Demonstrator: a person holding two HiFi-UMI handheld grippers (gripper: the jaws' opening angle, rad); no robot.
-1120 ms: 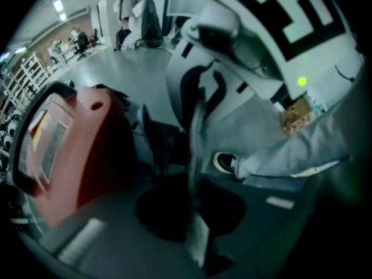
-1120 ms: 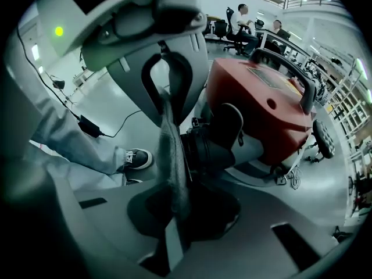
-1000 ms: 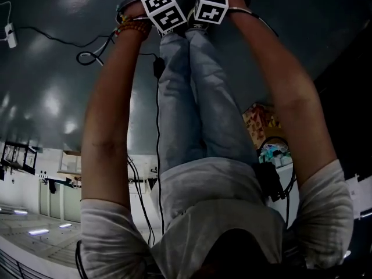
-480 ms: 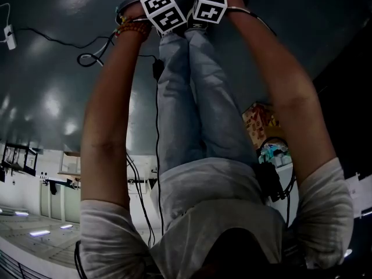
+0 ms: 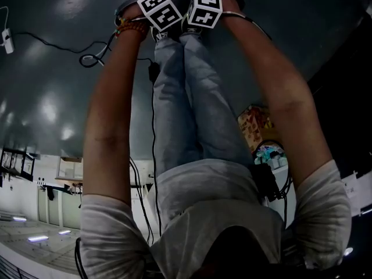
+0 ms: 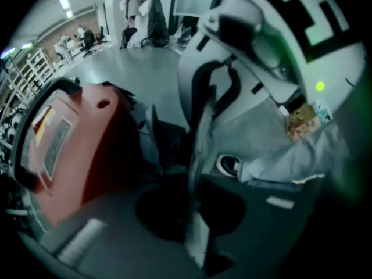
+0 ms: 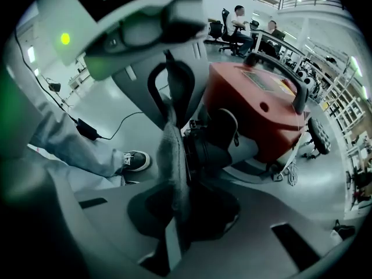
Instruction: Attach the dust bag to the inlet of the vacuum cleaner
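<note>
My left tongs (image 6: 195,176) and right tongs (image 7: 174,199) clamp the dust bag (image 7: 172,138); seating it on the inlet (image 7: 216,151) seems next.

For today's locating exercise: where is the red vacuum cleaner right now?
The red vacuum cleaner stands on the floor, right of centre in the right gripper view, just beyond the grey dust bag clamped in the right hand-held gripper.
</note>
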